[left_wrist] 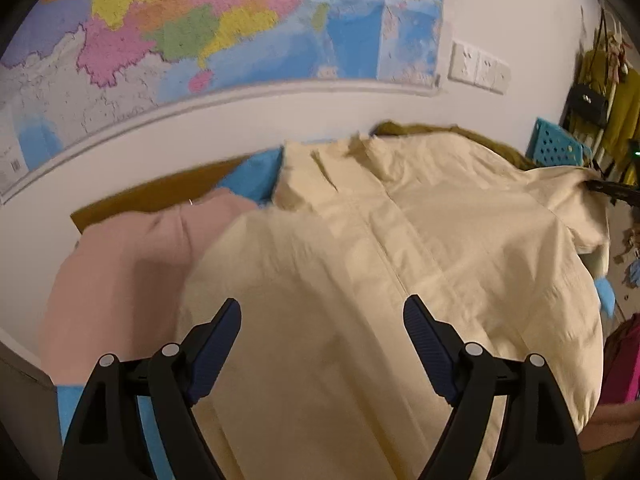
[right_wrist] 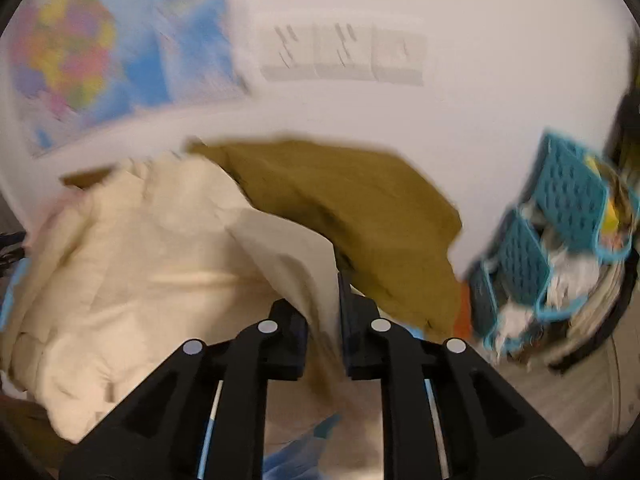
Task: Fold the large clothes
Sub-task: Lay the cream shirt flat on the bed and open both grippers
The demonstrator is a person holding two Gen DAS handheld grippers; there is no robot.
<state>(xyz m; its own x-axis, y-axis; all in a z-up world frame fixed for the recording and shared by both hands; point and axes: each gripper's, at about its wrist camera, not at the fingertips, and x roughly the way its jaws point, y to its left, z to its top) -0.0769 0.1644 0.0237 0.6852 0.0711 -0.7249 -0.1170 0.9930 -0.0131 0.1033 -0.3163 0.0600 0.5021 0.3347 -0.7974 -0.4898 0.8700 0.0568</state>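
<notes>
A large cream shirt point(left_wrist: 360, 264) lies spread on the table, collar toward the wall. My left gripper point(left_wrist: 322, 320) is open and empty, hovering above the shirt's lower part. In the right wrist view my right gripper point(right_wrist: 324, 292) is shut on an edge of the cream shirt point(right_wrist: 296, 256) and holds it lifted. The right gripper's dark tip shows in the left wrist view point(left_wrist: 608, 190) at the shirt's right side.
A pink garment point(left_wrist: 132, 264) lies left of the shirt. An olive cloth point(right_wrist: 344, 200) lies behind it by the wall. Teal baskets point(right_wrist: 560, 216) stand at the right. A map point(left_wrist: 200, 32) and wall sockets point(left_wrist: 478, 66) are on the wall. Blue table cover point(left_wrist: 252, 180) shows beneath.
</notes>
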